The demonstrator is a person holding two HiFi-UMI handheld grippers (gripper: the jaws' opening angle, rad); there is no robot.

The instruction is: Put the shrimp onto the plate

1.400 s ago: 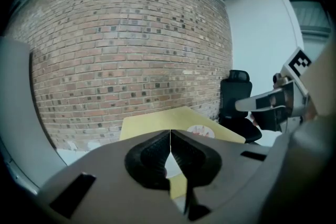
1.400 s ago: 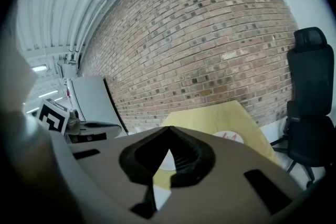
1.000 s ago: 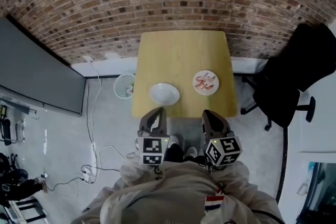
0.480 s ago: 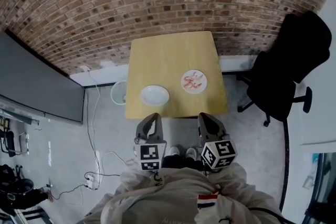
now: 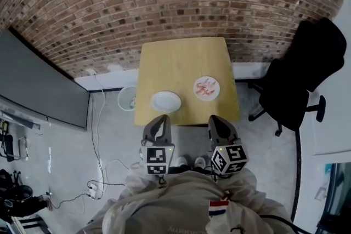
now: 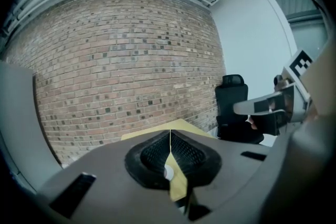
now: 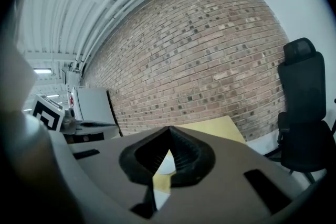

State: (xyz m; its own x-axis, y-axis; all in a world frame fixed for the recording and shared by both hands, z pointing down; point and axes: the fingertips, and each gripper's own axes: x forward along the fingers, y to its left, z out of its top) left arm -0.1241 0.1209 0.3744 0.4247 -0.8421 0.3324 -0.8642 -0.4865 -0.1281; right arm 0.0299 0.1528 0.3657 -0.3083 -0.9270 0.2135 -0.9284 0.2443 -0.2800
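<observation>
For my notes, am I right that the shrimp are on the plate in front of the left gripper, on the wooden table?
Not quite: the shrimp are on the plate in front of the right gripper, on the wooden table, as the head view shows.

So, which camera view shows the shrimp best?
The head view. It looks down on the yellow table, and the shrimp lie in the open on a small white dish. Both gripper views catch only part of the tabletop, and no shrimp can be made out there.
</observation>
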